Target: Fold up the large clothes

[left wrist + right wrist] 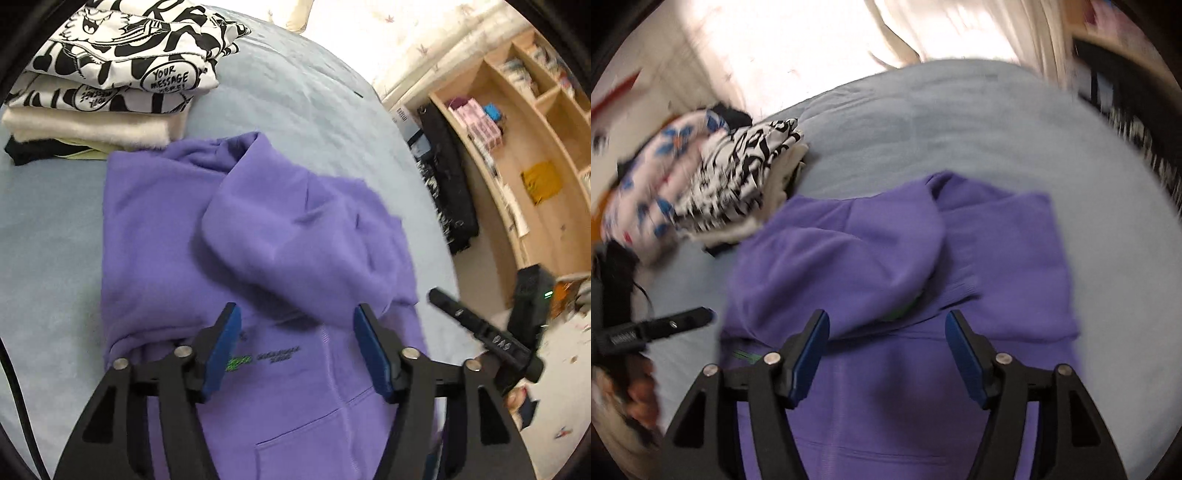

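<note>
A purple hoodie (pixel 184 236) lies on the pale blue bed (pixel 303 96), its hood and sleeves laid over the body, its front pocket toward me. My left gripper (pixel 295 314) hovers above its chest print, jaws apart, nothing between the blue pads (pixel 221 347). In the right wrist view the same purple hoodie (pixel 1015 258) fills the lower middle, and my right gripper (pixel 886 317) stands open over it, pads clear of the cloth. The right gripper (pixel 484 332) also shows at the right of the left wrist view. The left gripper (pixel 657 328) shows at the left of the right wrist view.
A stack of folded clothes (pixel 110 77), black-and-white print on top, sits on the bed beyond the hoodie's left side. A floral garment (pixel 657 177) lies beside that stack. A wooden shelf unit (pixel 524 155) and a black bag (pixel 447 177) stand right of the bed.
</note>
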